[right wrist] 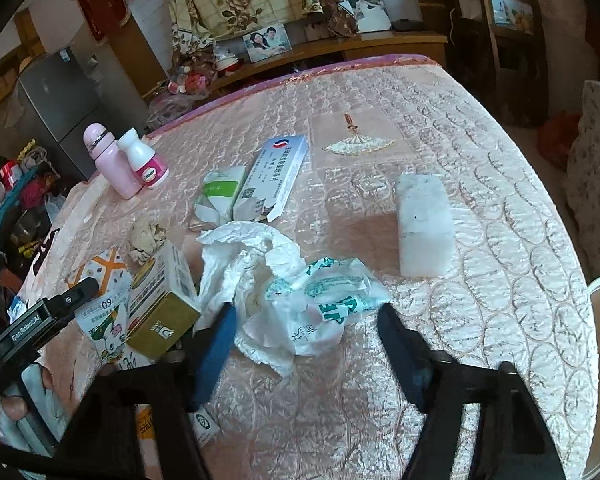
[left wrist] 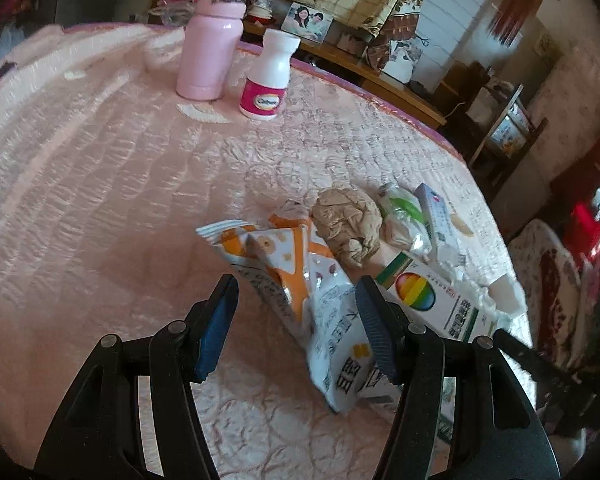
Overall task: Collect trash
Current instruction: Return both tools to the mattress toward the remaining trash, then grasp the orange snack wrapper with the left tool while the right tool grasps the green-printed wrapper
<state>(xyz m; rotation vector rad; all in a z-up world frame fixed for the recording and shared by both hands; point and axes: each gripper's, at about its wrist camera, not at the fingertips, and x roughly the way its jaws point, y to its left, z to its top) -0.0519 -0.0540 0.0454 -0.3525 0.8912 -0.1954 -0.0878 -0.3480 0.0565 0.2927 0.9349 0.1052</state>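
Trash sits clustered on the pink quilted bed cover [right wrist: 480, 160], toward its near edge.

Left gripper [left wrist: 296, 316]: jaws about half open, straddling the orange-and-white crinkled snack wrapper [left wrist: 300, 276]. Right pad sits against or just beside the wrapper's edge, left pad is clear of it; can't tell if it's actually pinched.

Right gripper [right wrist: 306, 320]: jaws roughly half open, around the crumpled white plastic bag with green print [right wrist: 300, 300]. Bag lies between the fingers on the cover; pads are at its flanks, contact unclear.

Other trash:
- white carton with rainbow oval logo [left wrist: 432, 300], just right of the snack wrapper, touching it
- beige crumpled paper ball [left wrist: 348, 220], behind the wrapper
- green-and-white squashed packet [right wrist: 220, 192] and flat white medicine box with blue print [right wrist: 276, 172], side by side further in
- white translucent rectangular block [right wrist: 422, 224], alone toward the right edge, well apart from the pile

Not trash: pink metal flask [left wrist: 212, 40] and white pill bottle with magenta label [left wrist: 268, 76], upright, just beside each other near the far left edge.
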